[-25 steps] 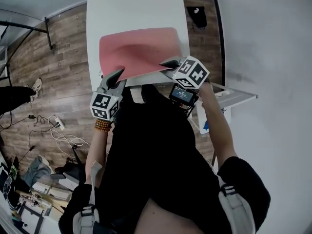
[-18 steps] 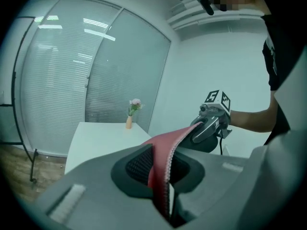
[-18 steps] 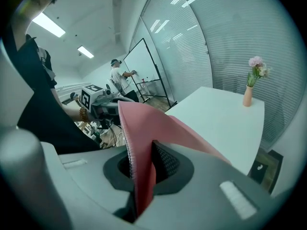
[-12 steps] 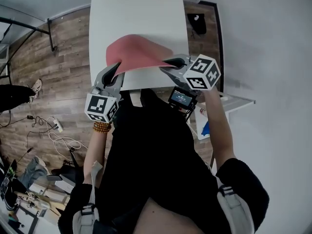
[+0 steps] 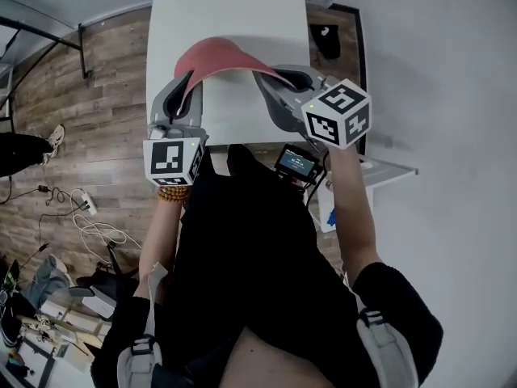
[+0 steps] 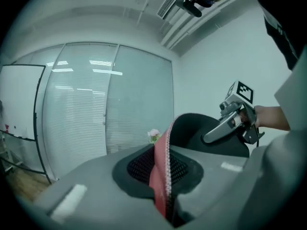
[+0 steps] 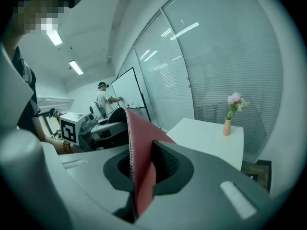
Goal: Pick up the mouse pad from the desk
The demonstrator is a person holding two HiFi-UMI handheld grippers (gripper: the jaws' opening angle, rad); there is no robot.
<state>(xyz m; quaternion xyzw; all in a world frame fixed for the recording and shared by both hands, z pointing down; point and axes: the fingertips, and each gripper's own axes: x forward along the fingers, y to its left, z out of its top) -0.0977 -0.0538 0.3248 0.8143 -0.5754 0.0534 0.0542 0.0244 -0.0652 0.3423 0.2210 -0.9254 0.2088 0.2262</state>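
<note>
Above one desk (image 5: 230,14), left gripper (image 5: 187,81) and right gripper (image 5: 271,76) fingers (image 6: 91,186) clamp one mouse pad (image 5: 222,52).

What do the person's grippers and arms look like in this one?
The left gripper and right gripper are grey with black ribbed pads; each carries a white cube with black square markers. Short black sleeves; brown bead bracelet on the left wrist.

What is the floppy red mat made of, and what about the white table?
The mouse pad looks soft and bendy: it bows in an arch, has a stitched edge, a smooth red top like faux leather or cloth, and a dark underside, maybe rubber. The desk looks hard, smooth and matte white, probably coated board; I can't be sure.
</note>
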